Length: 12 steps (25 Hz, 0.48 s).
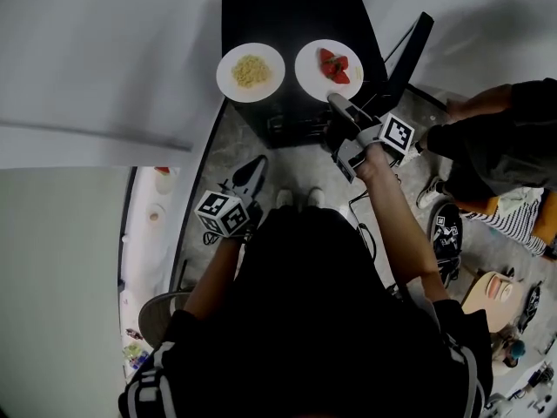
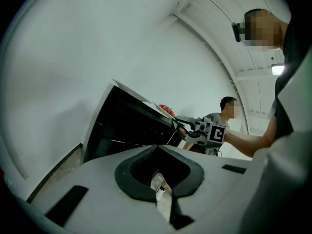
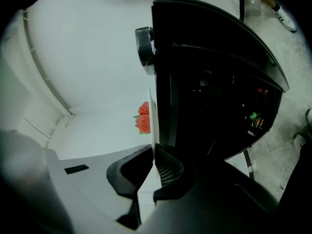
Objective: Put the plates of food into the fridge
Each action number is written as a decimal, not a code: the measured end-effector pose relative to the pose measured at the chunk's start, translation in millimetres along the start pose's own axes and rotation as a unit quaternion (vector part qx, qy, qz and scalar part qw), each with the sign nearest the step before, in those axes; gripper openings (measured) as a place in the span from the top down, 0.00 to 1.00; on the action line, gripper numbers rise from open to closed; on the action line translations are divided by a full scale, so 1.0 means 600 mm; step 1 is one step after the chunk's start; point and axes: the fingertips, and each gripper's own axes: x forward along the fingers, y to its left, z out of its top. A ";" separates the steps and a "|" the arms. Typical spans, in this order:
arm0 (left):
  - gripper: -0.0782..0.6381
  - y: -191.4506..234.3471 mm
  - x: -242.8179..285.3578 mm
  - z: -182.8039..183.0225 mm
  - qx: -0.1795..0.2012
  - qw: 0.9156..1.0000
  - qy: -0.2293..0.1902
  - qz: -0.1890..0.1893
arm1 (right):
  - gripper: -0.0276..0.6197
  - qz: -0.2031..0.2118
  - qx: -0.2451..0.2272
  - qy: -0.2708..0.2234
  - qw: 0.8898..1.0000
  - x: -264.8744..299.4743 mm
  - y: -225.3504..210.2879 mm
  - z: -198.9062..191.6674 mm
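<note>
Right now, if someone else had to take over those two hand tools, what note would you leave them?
Right gripper: shut on the near rim of the strawberry plate, which sits on the black cabinet.
Left gripper: jaws slightly apart, empty, held low and short of the cabinet.
Noodle plate: on the cabinet beside the strawberry plate, untouched.
Done: neither plate has left the cabinet.
Left: carry both plates into the fridge, probably the strawberry plate first.
</note>
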 end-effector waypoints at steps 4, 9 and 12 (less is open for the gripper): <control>0.86 -0.009 0.010 -0.008 0.003 1.000 0.007 -0.007 | 0.91 0.002 0.004 0.011 1.000 -0.013 0.002 -0.015; 0.86 -0.020 0.014 -0.016 0.006 1.000 0.012 -0.013 | 0.91 -0.005 -0.025 0.024 0.999 -0.029 0.010 -0.028; 0.86 -0.024 0.015 -0.019 0.005 1.000 0.013 -0.015 | 0.91 -0.008 -0.044 0.036 0.998 -0.040 0.013 -0.038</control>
